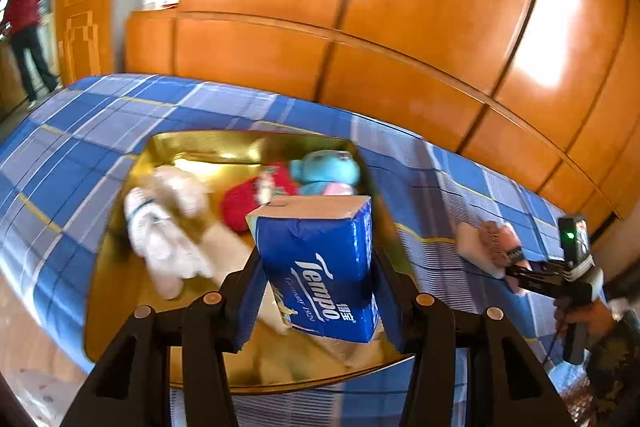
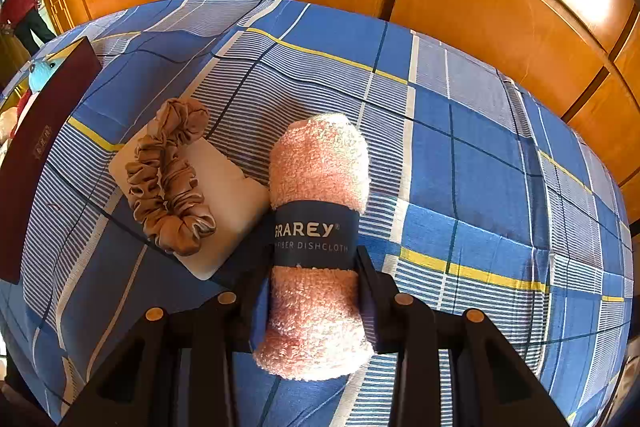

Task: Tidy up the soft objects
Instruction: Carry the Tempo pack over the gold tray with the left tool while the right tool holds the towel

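Here, left gripper [image 1: 320, 291] fingers clamp tissue pack [image 1: 320, 267]; right gripper [image 2: 312, 291] fingers clamp dishcloth roll [image 2: 318, 239].

Count, both views:
- Tissue packs: 1 [image 1: 320, 267], blue, centre of left view.
- Plush toys in the gold box [image 1: 120, 227]: 3 — white [image 1: 160, 235], red [image 1: 248, 203], light blue [image 1: 324, 169]; blurred.
- Rolled pink dishcloths: 1 [image 2: 320, 239], centre of right view.
- Scrunchies: 1 [image 2: 168, 175], tan, centre left.
- White pads beneath it: 1 [image 2: 232, 195].
- Grippers: 2 [image 1: 316, 303] [image 2: 310, 295].
- Bystanders: 1 [image 1: 26, 27], upper left.
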`<state>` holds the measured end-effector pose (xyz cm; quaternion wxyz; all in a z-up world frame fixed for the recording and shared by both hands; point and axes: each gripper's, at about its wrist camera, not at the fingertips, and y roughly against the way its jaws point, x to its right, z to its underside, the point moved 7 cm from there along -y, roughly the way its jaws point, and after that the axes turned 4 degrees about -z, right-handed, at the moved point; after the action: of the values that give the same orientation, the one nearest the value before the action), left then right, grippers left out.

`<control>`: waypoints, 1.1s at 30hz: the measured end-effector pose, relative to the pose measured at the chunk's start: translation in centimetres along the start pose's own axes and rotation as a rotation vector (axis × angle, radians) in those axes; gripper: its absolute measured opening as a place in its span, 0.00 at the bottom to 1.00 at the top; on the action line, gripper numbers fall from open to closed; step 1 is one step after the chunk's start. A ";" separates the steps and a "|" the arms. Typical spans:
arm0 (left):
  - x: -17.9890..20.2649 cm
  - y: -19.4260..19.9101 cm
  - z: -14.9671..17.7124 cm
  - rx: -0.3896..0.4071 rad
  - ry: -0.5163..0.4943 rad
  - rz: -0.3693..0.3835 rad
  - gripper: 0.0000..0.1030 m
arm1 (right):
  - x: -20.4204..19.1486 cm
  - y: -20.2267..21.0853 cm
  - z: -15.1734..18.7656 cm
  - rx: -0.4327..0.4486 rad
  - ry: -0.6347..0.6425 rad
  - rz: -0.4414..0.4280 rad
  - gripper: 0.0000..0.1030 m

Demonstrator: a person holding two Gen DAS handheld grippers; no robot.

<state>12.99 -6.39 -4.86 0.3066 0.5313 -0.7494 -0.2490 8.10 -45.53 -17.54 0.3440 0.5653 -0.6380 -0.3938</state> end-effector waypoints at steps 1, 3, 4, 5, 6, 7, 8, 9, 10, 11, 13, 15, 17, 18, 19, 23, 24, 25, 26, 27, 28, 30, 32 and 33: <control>-0.7 0.1 0.2 0.001 0.006 -0.017 0.50 | 0.0 0.0 0.0 0.001 0.005 0.004 0.35; -2.1 0.3 0.6 0.001 0.015 -0.063 0.50 | -0.1 0.1 0.0 0.001 0.009 0.008 0.35; -2.7 0.3 0.8 0.002 0.018 -0.087 0.50 | -0.1 0.1 0.0 0.001 0.012 0.011 0.35; -3.1 0.3 1.0 0.003 0.021 -0.104 0.50 | -0.1 0.1 0.1 0.002 0.013 0.013 0.35; -4.0 0.4 1.3 0.004 0.028 -0.137 0.50 | -0.1 0.1 0.1 0.003 0.015 0.015 0.35; -4.7 0.4 1.4 0.003 0.030 -0.160 0.50 | -0.2 0.1 0.1 0.003 0.016 0.019 0.35; -5.5 0.4 1.7 0.001 0.028 -0.195 0.50 | -0.2 0.2 0.1 0.004 0.018 0.020 0.35; -6.1 0.4 1.8 -0.004 0.026 -0.222 0.50 | -0.2 0.2 0.2 0.004 0.019 0.022 0.35; -6.9 0.4 2.1 -0.013 0.029 -0.244 0.50 | -0.2 0.3 0.2 0.005 0.019 0.023 0.35; -7.4 0.4 2.3 -0.020 0.034 -0.257 0.50 | -0.2 0.3 0.2 0.005 0.019 0.022 0.35; -8.7 0.2 2.8 -0.042 0.051 -0.279 0.50 | -0.2 0.3 0.1 0.006 0.020 0.023 0.35; -9.5 0.1 3.2 -0.056 0.054 -0.291 0.50 | -0.2 0.3 0.1 0.006 0.023 0.027 0.35; -9.6 -0.4 3.4 -0.081 0.037 -0.292 0.50 | -0.2 0.3 0.1 0.008 0.026 0.030 0.35; -9.7 -0.7 3.5 -0.091 0.032 -0.291 0.50 | -0.2 0.3 0.1 0.008 0.025 0.030 0.35; -9.9 -1.1 3.8 -0.107 0.029 -0.293 0.50 | -0.2 0.3 0.1 0.008 0.024 0.029 0.35; -10.2 -2.8 4.2 -0.154 0.036 -0.286 0.50 | -0.2 0.3 0.2 0.009 0.024 0.029 0.35; -10.2 -3.1 4.2 -0.162 0.040 -0.278 0.50 | -0.2 0.3 0.2 0.009 0.025 0.028 0.35; -10.2 -3.5 4.1 -0.166 0.035 -0.279 0.50 | -0.2 0.3 0.2 0.010 0.026 0.028 0.35; -10.1 -3.8 4.0 -0.170 0.030 -0.281 0.50 | -0.2 0.3 0.2 0.009 0.025 0.028 0.35; -10.1 -4.1 3.9 -0.174 0.031 -0.276 0.50 | -0.2 0.3 0.2 0.009 0.022 0.026 0.35; -10.1 -4.6 3.7 -0.185 0.039 -0.266 0.50 | -0.1 0.3 0.2 0.009 0.021 0.025 0.35; -10.1 -5.8 3.4 -0.211 0.046 -0.259 0.50 | -0.1 0.2 0.2 0.009 0.018 0.023 0.35; -10.1 -6.9 3.3 -0.235 0.047 -0.258 0.50 | -0.1 0.2 0.1 0.008 0.018 0.023 0.35; -10.0 -7.3 3.1 -0.230 0.027 -0.276 0.50 | -0.1 0.2 0.1 0.008 0.020 0.024 0.35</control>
<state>17.94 0.93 -14.03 0.3385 0.5940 -0.6316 -0.3656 7.95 -45.44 -17.38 0.3528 0.5629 -0.6428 -0.3815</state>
